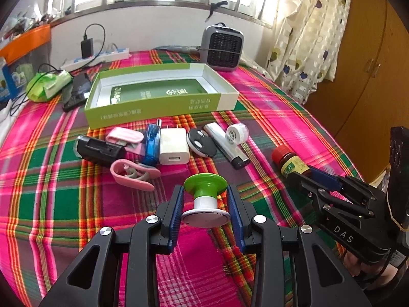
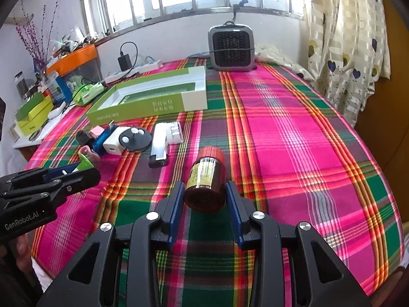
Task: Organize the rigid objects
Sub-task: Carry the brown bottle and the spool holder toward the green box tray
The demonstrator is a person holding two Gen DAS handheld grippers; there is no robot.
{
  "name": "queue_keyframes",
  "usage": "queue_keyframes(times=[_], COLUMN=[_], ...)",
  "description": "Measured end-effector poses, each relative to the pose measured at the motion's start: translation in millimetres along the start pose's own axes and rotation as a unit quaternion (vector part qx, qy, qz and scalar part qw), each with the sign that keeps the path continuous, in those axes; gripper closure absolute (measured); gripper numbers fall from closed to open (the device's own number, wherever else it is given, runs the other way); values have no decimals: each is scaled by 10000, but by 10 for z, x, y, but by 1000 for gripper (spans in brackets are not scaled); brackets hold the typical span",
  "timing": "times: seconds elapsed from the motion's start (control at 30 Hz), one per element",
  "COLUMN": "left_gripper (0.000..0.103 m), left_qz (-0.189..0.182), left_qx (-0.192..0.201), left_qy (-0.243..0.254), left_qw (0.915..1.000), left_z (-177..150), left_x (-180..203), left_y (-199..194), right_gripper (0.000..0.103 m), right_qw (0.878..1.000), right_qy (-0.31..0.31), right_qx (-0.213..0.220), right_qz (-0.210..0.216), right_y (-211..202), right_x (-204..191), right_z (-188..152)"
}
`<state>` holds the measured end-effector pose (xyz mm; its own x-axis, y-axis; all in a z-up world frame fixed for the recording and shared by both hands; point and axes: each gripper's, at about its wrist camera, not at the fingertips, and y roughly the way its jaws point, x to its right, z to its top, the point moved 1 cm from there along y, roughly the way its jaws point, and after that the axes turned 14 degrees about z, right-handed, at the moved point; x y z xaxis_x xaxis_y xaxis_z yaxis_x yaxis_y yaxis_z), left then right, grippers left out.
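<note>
My left gripper point(image 1: 205, 192) is shut on a green-topped white spool point(image 1: 205, 199), whose white disc base sits between the blue pads. To the right, my right gripper point(image 1: 300, 175) is shut on a brown bottle point(image 1: 290, 162) with a red cap. In the right wrist view the brown bottle point(image 2: 205, 179) lies along the fingers of my right gripper point(image 2: 204, 186), cap pointing away. My left gripper point(image 2: 84, 170) shows at the left edge with the green spool point(image 2: 85, 162). An open green box point(image 1: 163, 110) stands beyond a row of small items.
In front of the box lie a white charger point(image 1: 173, 148), a black round remote point(image 1: 200, 143), a white lighter point(image 1: 225, 145), a tape roll point(image 1: 237, 133), pink clips point(image 1: 133, 174) and a black block point(image 1: 99, 151). A grey heater point(image 1: 221, 48) and a power strip point(image 1: 97, 57) stand at the back.
</note>
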<state>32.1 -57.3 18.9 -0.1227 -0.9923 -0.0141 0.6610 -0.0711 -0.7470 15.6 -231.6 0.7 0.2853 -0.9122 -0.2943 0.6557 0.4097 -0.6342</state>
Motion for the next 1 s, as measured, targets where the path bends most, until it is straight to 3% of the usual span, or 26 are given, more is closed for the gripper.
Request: queue_keyframes(times=[0.53, 1.0], left_gripper=[70, 70], left_qz=[3, 82], left_qx=[-68, 122], left_qy=[-84, -109], left_qw=[9999, 9998], left_z=[29, 235], left_x=[-73, -185], left_y=[92, 4], right_gripper=[68, 70], right_qw=[9996, 9998], right_qy=[102, -191], right_qx=[-221, 84], right_qz=[-113, -41], right_y=[179, 104], right_x=[53, -122], right_z=[104, 389])
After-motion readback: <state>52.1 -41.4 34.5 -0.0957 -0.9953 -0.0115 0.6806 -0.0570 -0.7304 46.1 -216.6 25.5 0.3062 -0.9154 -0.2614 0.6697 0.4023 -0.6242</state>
